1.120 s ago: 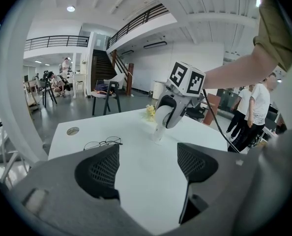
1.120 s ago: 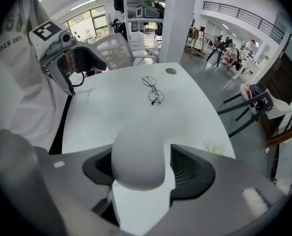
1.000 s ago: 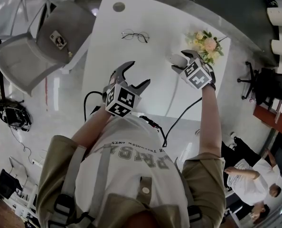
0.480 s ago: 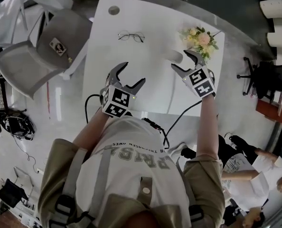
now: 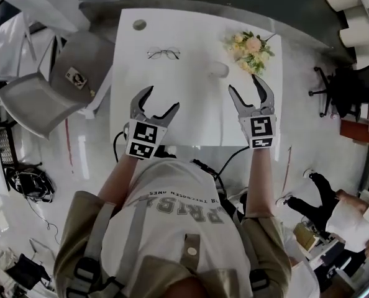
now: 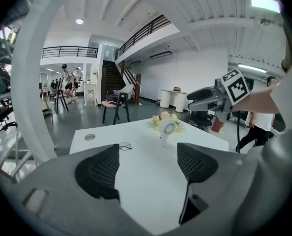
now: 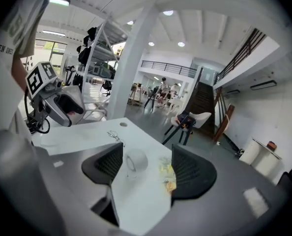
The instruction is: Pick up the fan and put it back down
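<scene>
While the left gripper [image 5: 161,98] and right gripper [image 5: 246,83] both gape wide and empty over the table's [image 5: 191,117] near edge, the fan [image 5: 220,69] stands upright beyond, beside the flowers [image 5: 250,47]. Only the left gripper view shows its round face; the right shows its side.

White surface [image 5: 191,107] carrying a small white fan [image 5: 219,69] standing upright, flowers [image 5: 249,48] lying just beside it, eyeglasses [image 5: 163,54] resting apart, round grommet [image 5: 139,25] sitting at one corner.

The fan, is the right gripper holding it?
No, the fan stands on the table, apart from the right gripper, whose jaws are open and empty.
</scene>
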### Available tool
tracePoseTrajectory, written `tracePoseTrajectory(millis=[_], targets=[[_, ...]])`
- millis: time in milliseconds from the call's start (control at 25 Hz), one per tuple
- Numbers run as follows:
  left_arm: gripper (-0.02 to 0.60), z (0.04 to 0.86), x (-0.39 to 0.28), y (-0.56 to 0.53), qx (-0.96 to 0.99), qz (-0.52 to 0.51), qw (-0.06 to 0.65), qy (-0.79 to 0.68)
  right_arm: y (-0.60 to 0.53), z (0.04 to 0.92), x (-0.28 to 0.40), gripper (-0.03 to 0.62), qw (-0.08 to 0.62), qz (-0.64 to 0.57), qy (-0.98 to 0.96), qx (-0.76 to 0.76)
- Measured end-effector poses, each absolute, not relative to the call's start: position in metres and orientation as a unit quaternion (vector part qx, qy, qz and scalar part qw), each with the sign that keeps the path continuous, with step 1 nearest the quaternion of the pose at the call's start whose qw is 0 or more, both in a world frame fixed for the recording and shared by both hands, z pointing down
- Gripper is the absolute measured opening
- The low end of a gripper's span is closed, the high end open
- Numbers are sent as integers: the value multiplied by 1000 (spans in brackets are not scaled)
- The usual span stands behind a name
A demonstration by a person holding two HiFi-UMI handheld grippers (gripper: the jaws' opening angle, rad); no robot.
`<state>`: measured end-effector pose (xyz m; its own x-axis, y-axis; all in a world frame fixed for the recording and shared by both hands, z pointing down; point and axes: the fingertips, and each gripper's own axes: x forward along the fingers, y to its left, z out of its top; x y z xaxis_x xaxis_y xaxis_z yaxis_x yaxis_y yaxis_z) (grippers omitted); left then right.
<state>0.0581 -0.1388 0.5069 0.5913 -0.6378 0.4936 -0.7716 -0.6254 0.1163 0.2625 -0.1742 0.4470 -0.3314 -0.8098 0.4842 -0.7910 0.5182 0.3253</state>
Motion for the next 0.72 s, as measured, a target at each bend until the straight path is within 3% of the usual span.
tracePoseTrajectory(millis=[240, 720], targets=[[380, 473, 51, -139, 880, 171, 138, -421, -137, 406, 274, 304, 226, -40, -785, 576], [380, 424, 69, -124, 895, 119, 88, -422, -68, 375, 280, 266, 137, -56, -734, 663]])
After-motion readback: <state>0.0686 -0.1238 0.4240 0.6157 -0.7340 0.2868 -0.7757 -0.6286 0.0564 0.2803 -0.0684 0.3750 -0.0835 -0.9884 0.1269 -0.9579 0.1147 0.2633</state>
